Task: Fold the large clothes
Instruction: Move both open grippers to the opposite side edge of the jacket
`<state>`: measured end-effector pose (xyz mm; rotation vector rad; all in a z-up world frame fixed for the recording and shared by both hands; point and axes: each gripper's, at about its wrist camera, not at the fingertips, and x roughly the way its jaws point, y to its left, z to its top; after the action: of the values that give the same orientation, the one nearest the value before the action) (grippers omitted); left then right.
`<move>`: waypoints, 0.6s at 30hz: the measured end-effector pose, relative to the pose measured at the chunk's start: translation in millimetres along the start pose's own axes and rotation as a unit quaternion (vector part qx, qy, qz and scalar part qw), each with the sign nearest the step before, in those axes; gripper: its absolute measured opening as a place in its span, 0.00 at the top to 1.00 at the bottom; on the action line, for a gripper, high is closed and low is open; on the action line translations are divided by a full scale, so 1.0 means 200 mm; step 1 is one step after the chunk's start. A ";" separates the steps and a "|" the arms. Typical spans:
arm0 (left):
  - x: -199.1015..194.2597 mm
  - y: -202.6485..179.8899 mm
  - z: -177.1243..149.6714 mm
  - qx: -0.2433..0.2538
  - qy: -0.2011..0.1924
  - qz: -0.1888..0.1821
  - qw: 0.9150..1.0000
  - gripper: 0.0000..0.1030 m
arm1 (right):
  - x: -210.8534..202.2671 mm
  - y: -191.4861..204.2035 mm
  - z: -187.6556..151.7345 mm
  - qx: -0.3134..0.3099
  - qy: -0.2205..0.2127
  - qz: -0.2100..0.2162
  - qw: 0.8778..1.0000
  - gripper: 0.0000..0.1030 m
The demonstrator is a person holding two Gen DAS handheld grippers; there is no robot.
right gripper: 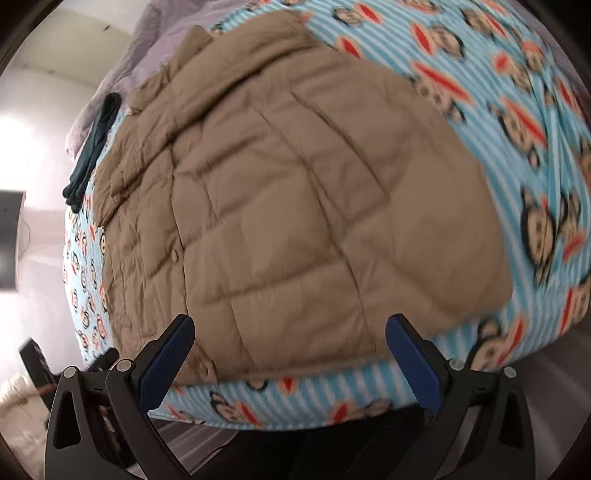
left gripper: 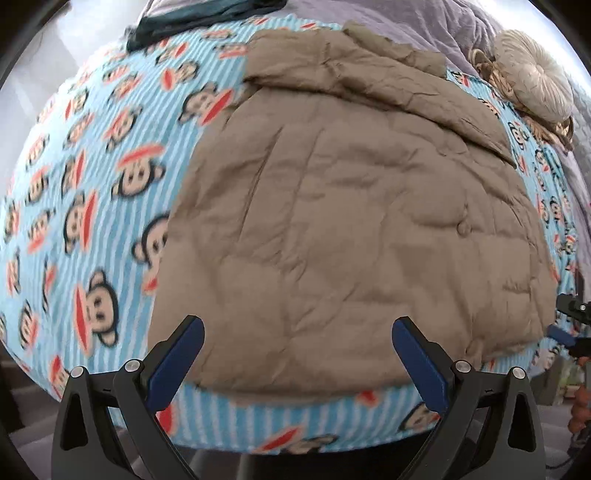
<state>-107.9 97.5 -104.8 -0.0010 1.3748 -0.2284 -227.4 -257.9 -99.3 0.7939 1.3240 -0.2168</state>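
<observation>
A large tan quilted jacket [left gripper: 351, 221] lies spread flat on a blue striped monkey-print blanket [left gripper: 92, 184]. Its sleeves are folded across near the far collar end. My left gripper [left gripper: 297, 328] is open and empty, hovering above the jacket's near hem. My right gripper [right gripper: 290, 325] is open and empty, also above the near hem of the jacket [right gripper: 295, 184], over the blanket [right gripper: 535, 147]. The right gripper's tip also shows at the right edge of the left wrist view [left gripper: 569, 332].
A dark teal garment [left gripper: 192, 22] lies at the blanket's far edge and shows in the right wrist view [right gripper: 92, 147] too. A grey-purple quilt [left gripper: 424, 26] lies behind. A cream round cushion [left gripper: 532, 81] sits at the far right. The bed's near edge drops off below the grippers.
</observation>
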 end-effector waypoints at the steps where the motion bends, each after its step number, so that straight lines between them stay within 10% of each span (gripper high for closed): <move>1: 0.00 0.03 -0.02 -0.005 0.002 -0.008 1.000 0.01 | 0.00 -0.02 -0.03 0.013 0.000 0.004 1.000 0.00; 10: 0.01 0.30 -0.21 -0.074 0.025 -0.097 0.992 0.01 | 0.05 -0.15 -0.24 0.101 -0.001 0.040 0.994 0.00; 18: 0.15 0.37 -0.25 -0.122 0.065 -0.218 0.966 0.01 | 0.03 -0.27 -0.32 0.170 -0.017 0.079 0.982 0.00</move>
<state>-138.5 171.6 -152.8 -0.5056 1.5148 -0.4313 -305.7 -255.9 -128.2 1.1734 1.2000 -0.3345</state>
